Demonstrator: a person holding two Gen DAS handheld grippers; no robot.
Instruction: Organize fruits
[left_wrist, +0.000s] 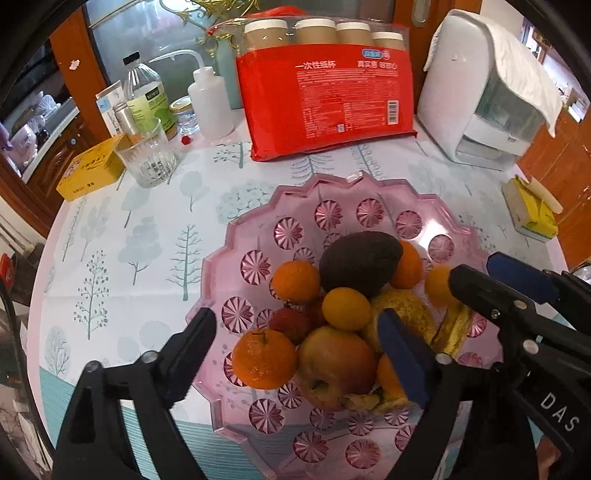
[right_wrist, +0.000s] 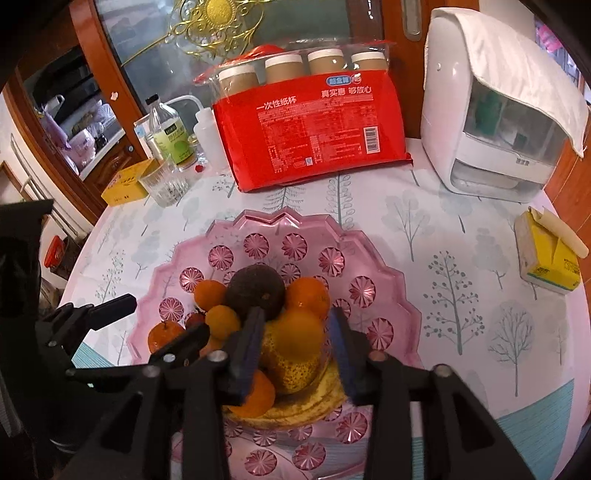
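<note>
While both of my grippers hang over the pink fruit bowl (left_wrist: 369, 192) on the tree-print tablecloth (left_wrist: 147, 236), my left gripper (left_wrist: 295, 339) stands wide open, its fingers straddling a mandarin (left_wrist: 264, 358) and an apple (left_wrist: 334, 365) without pressing either. My right gripper (right_wrist: 297, 343) is parted too, its blue pads just beside an orange fruit (right_wrist: 299, 332) lying on a spotted yellow pear (right_wrist: 295, 365), between them. A dark avocado (right_wrist: 255, 291) tops the pile at the far side.
</note>
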